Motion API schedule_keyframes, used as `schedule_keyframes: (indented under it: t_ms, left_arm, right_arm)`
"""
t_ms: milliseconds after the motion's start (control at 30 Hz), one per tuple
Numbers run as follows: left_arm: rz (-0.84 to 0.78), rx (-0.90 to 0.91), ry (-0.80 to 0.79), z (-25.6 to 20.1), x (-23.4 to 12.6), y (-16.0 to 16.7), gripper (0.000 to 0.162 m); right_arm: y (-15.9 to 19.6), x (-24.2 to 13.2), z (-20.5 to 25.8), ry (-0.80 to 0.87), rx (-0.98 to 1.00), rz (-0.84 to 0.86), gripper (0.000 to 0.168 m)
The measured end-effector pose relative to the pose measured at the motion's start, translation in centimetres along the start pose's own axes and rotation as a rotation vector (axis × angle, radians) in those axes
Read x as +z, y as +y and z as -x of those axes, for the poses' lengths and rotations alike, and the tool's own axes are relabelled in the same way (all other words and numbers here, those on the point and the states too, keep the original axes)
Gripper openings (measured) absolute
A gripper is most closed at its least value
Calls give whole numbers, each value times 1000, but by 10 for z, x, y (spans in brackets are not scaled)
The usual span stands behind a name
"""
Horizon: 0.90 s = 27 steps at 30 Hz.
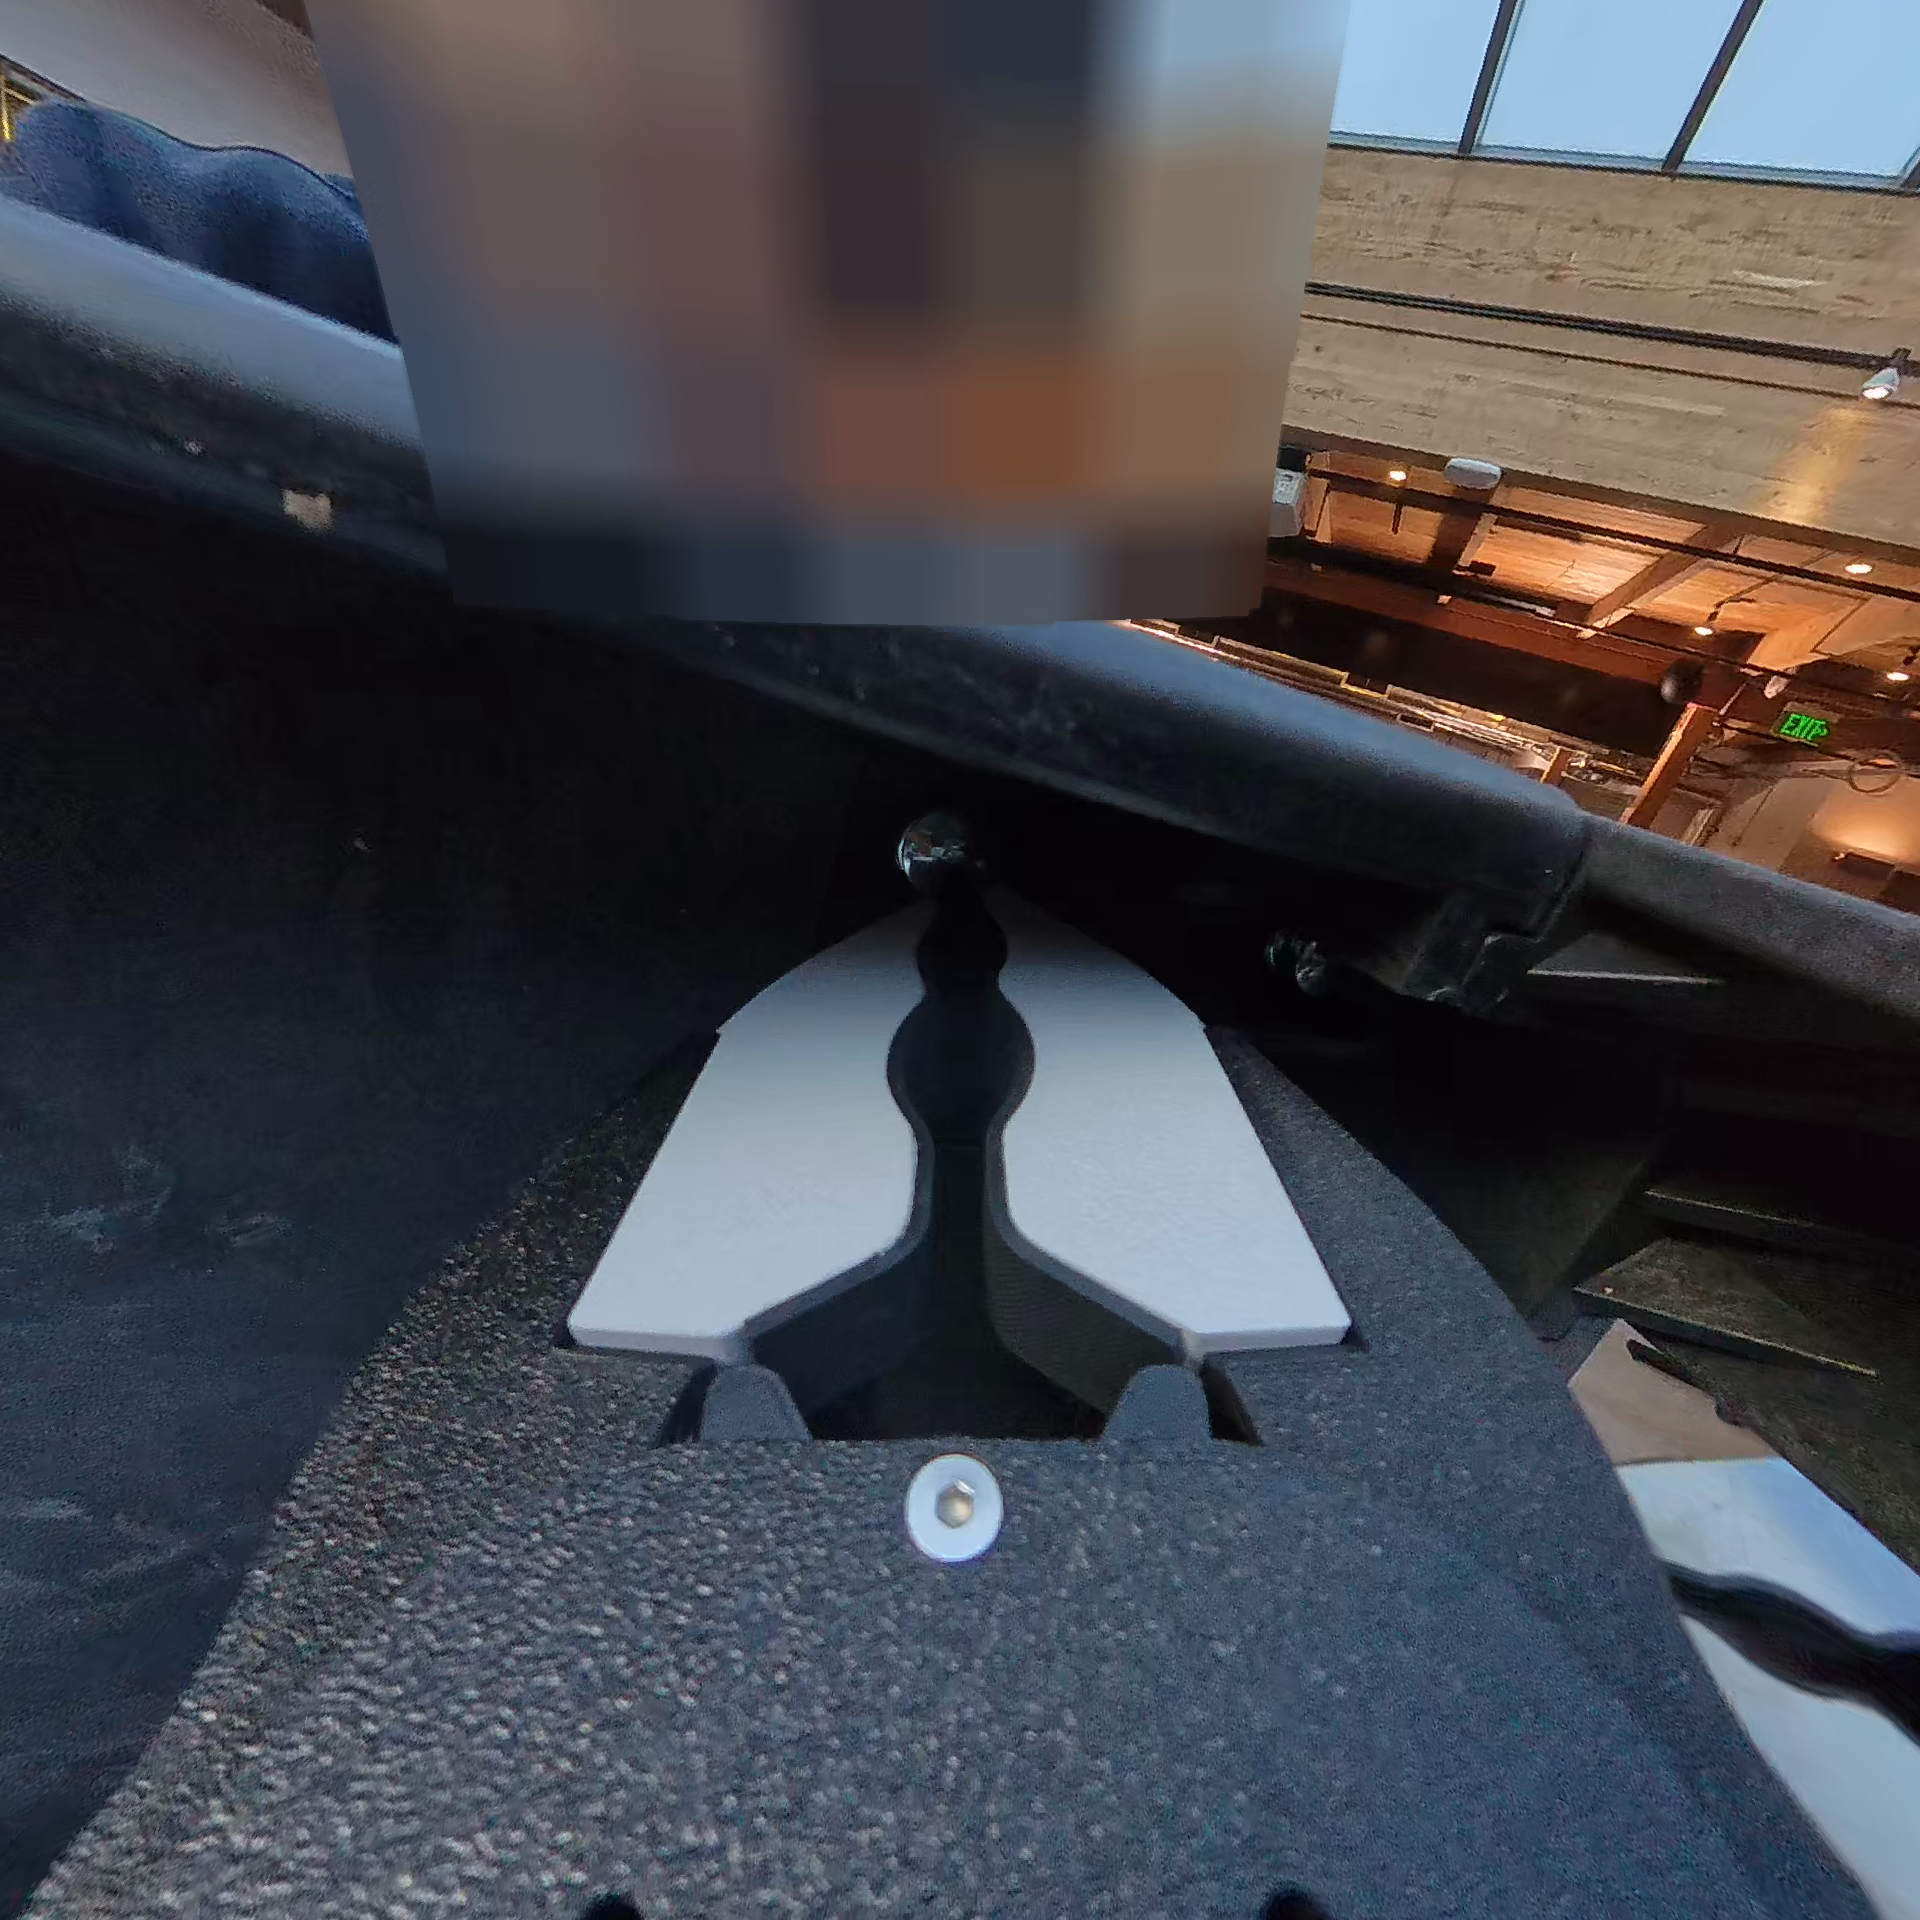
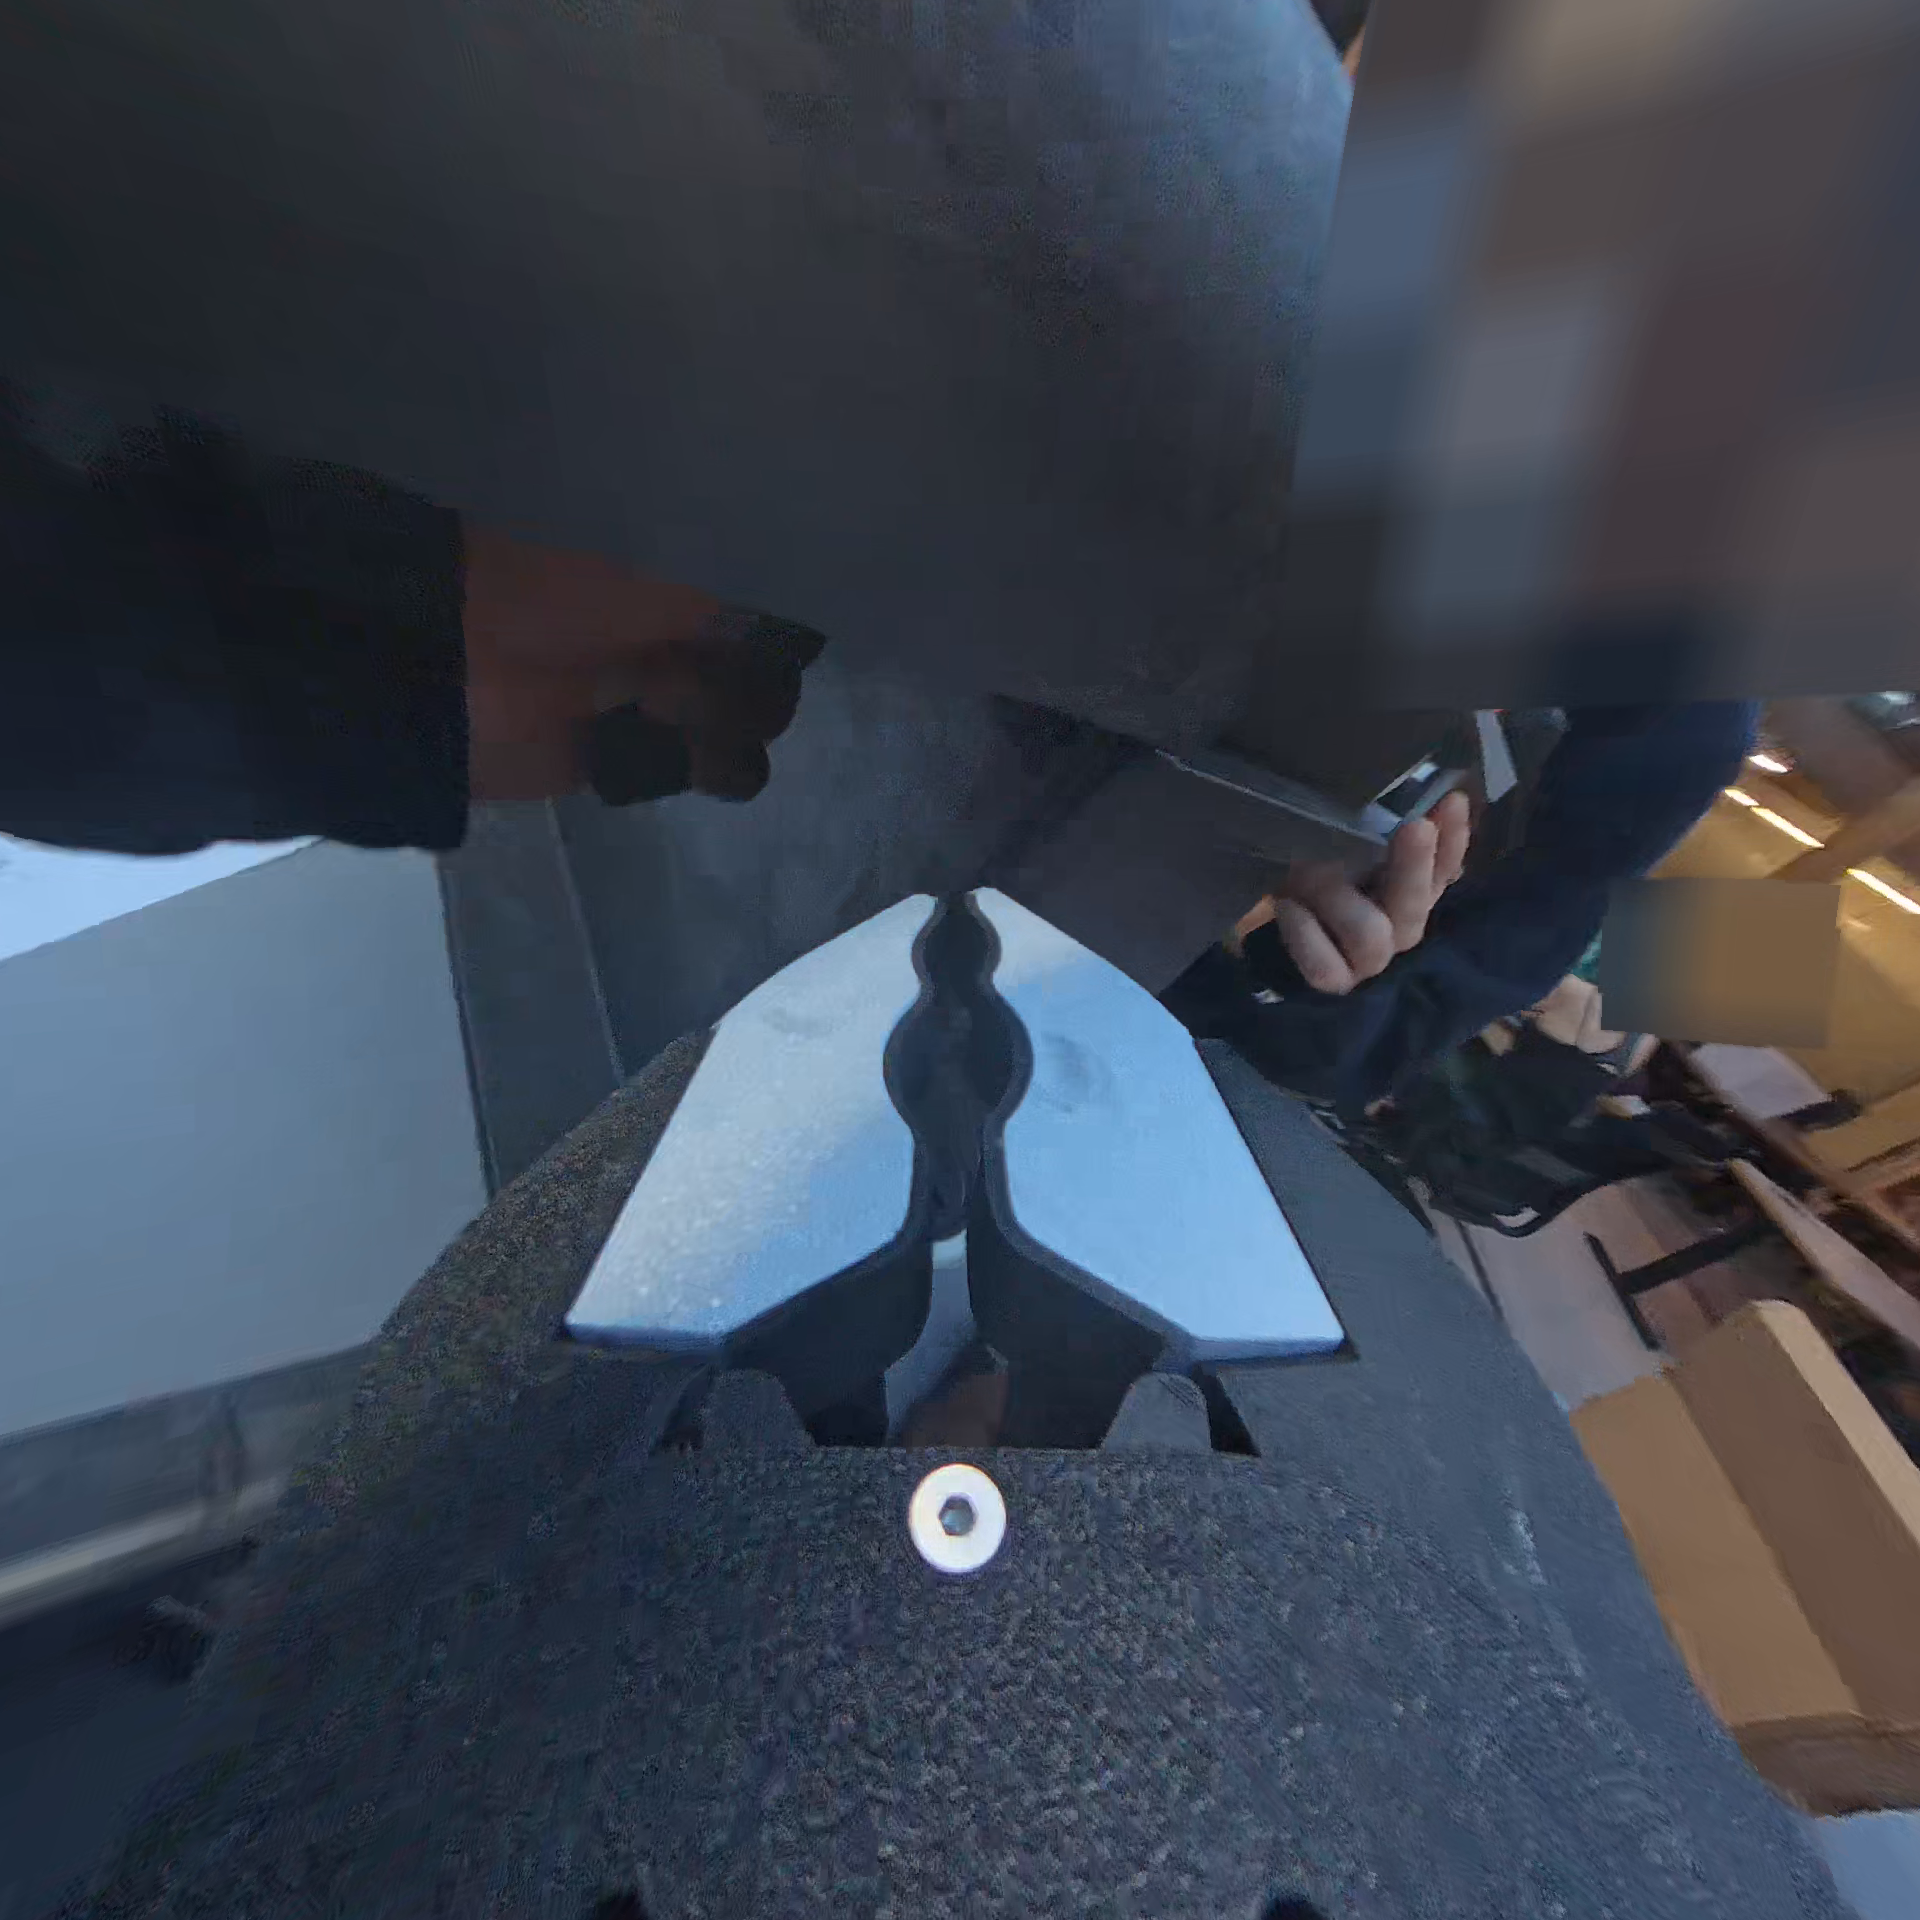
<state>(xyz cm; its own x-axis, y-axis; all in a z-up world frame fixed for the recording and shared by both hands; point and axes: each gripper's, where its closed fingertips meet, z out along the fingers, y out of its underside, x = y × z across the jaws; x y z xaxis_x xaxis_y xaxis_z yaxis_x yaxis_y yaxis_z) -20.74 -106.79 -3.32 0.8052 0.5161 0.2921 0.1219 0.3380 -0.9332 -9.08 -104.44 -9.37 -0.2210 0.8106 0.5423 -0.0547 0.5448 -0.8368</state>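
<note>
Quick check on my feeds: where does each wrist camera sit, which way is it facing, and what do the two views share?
Left wrist view: on the left gripper, tilted upward at a dark fabric edge and a small metal screw; a wood ceiling lies beyond.
Right wrist view: on the right gripper, facing a dark grey surface; a dark sleeve and a hand show.
Shared: nearly closed white fingers, close dark material, warm-lit interior at right.
</note>
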Motion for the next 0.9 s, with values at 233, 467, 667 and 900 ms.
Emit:
schedule_keyframes:
  t_ms: [233, 467, 667, 900]
  left_arm:
    - [12, -22, -2, 0, 0, 0, 2]
    - [18, -25, -2, 0, 1, 0, 2]
    - [29, -4, 20, 0, 0, 0, 2]
    - [25, -17, 28, 0, 0, 0, 2]
  right_arm:
    - [-26, 39, 7, 279, 393, -125, 3]
    - [-4, 57, 10, 423, 797, -105, 5]
    - [-3, 61, 7, 464, 778, -116, 3]
    - [-12, 61, -4, 507, 816, -185, 2]
